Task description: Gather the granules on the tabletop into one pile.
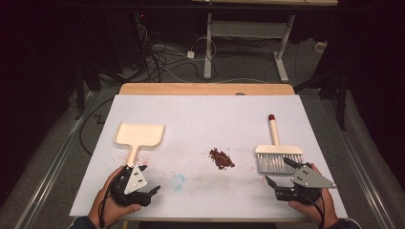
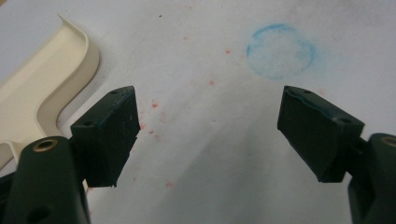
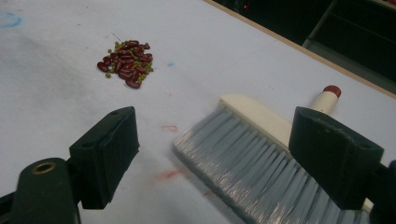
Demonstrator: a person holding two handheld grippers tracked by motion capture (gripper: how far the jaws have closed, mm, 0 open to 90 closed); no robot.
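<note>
**White sheet, beans at centre, both tools lying free**

Surface: a white sheet covers a wooden table, whose bare wood shows as a strip along the far edge. The sheet is smudged, with reddish specks near the left side and a faint blue ring drawn on it. Room beyond is dark; a tangle of cables lies on the grey floor near a white desk frame.

Things: a small heap of beans (dark red, some green mixed in) sits mid-sheet. The cream dustpan lies left, handle toward the person. The brush lies right, grey bristles toward the near edge, red-tipped handle pointing away.

Grippers: left gripper is spread wide over bare sheet, just beside the dustpan handle, possibly touching it. Right gripper is likewise spread wide, bristles just ahead, holding nothing.

Open room: wide bare sheet between beans and each tool; near edge close under both hands.
</note>
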